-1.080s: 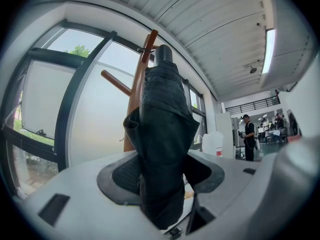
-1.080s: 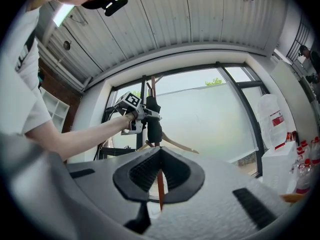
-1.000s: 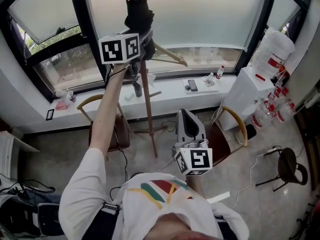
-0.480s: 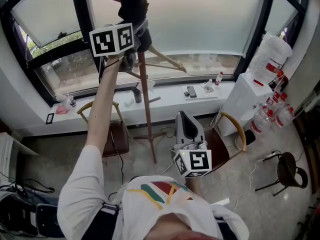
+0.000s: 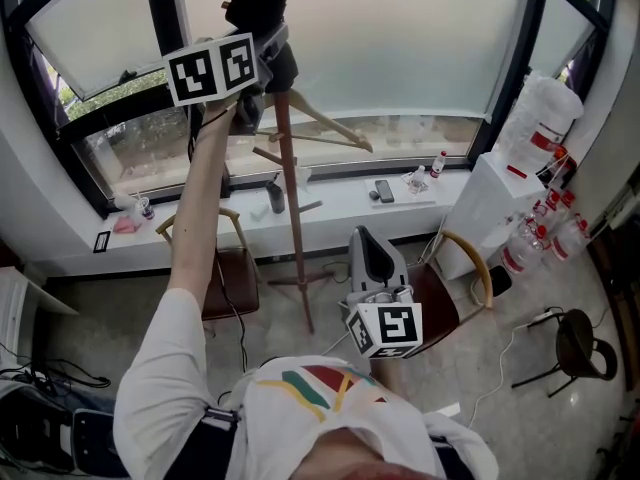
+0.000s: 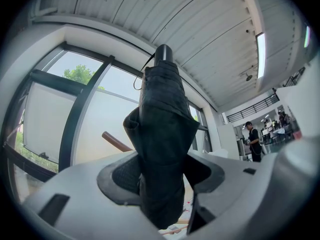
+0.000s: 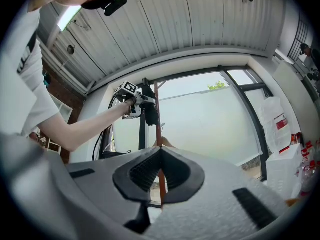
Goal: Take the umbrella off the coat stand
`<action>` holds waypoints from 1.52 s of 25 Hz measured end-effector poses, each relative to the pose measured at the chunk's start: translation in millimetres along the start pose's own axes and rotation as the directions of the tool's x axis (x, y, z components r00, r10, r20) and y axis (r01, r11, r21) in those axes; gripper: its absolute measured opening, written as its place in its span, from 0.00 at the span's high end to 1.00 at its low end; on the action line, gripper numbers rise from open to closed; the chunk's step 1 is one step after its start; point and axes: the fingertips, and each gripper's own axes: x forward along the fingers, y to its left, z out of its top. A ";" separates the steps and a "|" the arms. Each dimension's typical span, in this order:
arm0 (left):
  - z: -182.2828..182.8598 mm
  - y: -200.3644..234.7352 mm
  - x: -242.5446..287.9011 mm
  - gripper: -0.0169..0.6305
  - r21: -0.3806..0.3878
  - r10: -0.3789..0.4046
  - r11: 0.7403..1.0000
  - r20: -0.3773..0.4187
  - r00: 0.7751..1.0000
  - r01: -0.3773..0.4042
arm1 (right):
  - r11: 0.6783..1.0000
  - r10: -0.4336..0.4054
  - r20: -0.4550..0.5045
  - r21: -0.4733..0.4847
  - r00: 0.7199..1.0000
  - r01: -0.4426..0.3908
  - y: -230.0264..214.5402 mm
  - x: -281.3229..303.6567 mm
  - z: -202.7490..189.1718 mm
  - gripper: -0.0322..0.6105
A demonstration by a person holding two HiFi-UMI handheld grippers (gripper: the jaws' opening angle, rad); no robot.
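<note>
Two hand-held grippers show against a large window [image 5: 400,38]. The left gripper [image 5: 262,60] is raised high on an outstretched arm, its jaws clamped on the lower part of a folded black umbrella [image 6: 162,129]. The umbrella stands upright, close against the top of the wooden coat stand [image 5: 290,198]. In the left gripper view a wooden peg [image 6: 116,141] shows just behind it; whether the umbrella's strap hangs on a peg cannot be told. The right gripper [image 5: 373,253] is held low near the person's chest, well apart from the stand, its jaws closed together with nothing between them. A chair [image 5: 232,268] sits beside the stand's base.
</note>
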 end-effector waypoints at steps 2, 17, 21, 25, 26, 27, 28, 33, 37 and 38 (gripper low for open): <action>6.5 1.3 -6.2 0.59 0.002 0.002 1.000 0.019 1.000 -0.002 | 1.000 0.001 0.001 0.000 1.000 -0.001 1.8 0.8 -0.2 0.95; -11.4 -18.7 -117.5 0.59 0.044 0.054 0.997 0.176 0.983 -0.062 | 0.999 0.046 -0.008 -0.008 0.999 -0.046 17.9 12.3 -7.0 0.95; -31.6 -25.7 -152.2 0.59 0.086 0.096 0.990 0.181 0.979 -0.113 | 0.997 0.069 -0.014 -0.024 0.997 -0.070 26.4 19.0 -9.2 0.95; -56.4 -29.2 -184.2 0.59 0.141 0.168 0.971 0.177 0.970 -0.194 | 0.993 0.099 -0.027 -0.056 0.995 -0.101 37.6 22.8 -12.0 0.95; -63.5 -30.5 -190.9 0.59 0.147 0.181 0.967 0.176 0.968 -0.208 | 0.992 0.106 -0.031 -0.063 0.994 -0.108 40.1 23.3 -13.3 0.95; -70.8 -31.6 -196.6 0.59 0.147 0.192 0.965 0.175 0.966 -0.219 | 0.991 0.114 -0.036 -0.068 0.993 -0.117 42.7 24.1 -14.9 0.95; -78.2 -32.5 -201.5 0.59 0.142 0.202 0.963 0.174 0.964 -0.227 | 0.990 0.122 -0.042 -0.072 0.992 -0.125 45.2 24.9 -16.6 0.95; -115.7 -36.9 -222.0 0.59 0.092 0.257 0.958 0.155 0.954 -0.273 | 0.982 0.152 -0.060 -0.100 0.987 -0.158 58.5 25.7 -22.4 0.95; -146.4 -44.5 -235.1 0.59 0.072 0.275 0.954 0.161 0.948 -0.290 | 0.980 0.165 -0.073 -0.103 0.983 -0.172 66.3 23.3 -26.2 0.95; -152.4 -47.3 -236.9 0.59 0.072 0.274 0.955 0.162 0.948 -0.288 | 0.979 0.166 -0.076 -0.103 0.983 -0.174 67.5 23.1 -26.8 0.95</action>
